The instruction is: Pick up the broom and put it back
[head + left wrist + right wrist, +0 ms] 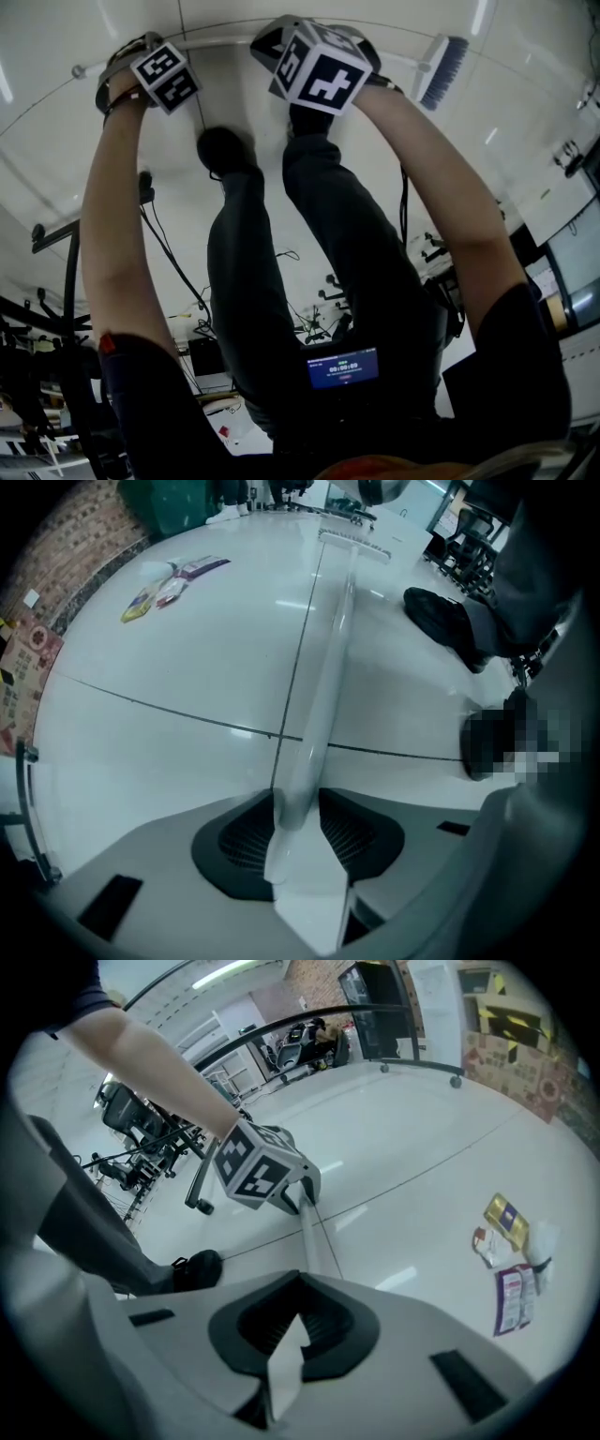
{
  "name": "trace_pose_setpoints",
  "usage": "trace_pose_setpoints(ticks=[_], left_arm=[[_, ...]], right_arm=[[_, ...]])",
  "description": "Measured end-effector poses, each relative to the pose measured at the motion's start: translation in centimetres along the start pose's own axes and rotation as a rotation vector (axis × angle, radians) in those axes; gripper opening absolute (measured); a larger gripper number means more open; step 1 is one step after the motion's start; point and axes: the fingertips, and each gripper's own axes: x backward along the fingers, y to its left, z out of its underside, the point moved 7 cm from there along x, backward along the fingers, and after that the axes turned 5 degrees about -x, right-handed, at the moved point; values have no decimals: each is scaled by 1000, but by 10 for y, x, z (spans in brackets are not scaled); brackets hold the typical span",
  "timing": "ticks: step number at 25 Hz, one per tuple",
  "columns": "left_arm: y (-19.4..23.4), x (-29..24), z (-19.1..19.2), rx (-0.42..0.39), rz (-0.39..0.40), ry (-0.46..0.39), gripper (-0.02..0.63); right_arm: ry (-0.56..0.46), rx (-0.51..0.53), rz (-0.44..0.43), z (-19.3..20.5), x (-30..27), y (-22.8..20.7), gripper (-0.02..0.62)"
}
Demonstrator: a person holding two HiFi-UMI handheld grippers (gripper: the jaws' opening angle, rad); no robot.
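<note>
Nearest the head camera, a small lit screen [343,367] sits on the person's front. Past it, two trousered legs [328,244] run down to dark shoes [225,150] on the white floor [169,696]. Both bare arms [112,216] reach down alongside the legs. The broom [319,686] lies on the floor just beyond the shoes, across the person's front, with its brush head [442,67] off to the right. The left gripper [298,808] points straight down near the free end of the handle [314,1241]. Its jaws stand fairly wide with the handle between them, a dark pad [234,841] close against each side of it. The right gripper [300,1283] tilts down over the handle, between the left gripper and the brush head, with its jaws drawn almost together. The handle runs on from just past their tips toward the left gripper's marker cube [253,1171]; whether the tips pinch it does not show. Farther out on the floor, well apart from the broom, lie a few flat packets [511,1260]. Office chairs [127,1115] stand at the far side.
</note>
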Motion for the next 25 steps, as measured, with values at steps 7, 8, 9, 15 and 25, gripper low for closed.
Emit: trace_pose_setpoints(ticks=[7,8,9,15,25], left_arm=[[-15,-7,1,-158,25,26,83],[-18,-6,1,-164,40,26,81],[-20,-2,1,-168,51,26,80],[-30,55,-2,-183,56,-18,75],[-35,166,-17,-227,16,-61,75]], right_arm=[[129,33,-13,12,-17,11,15],[131,36,-14,12,-17,12,15],[129,38,-12,10,-15,13,15],[104,63,2,4,5,27,24],[4,74,46,-13,48,57,219]])
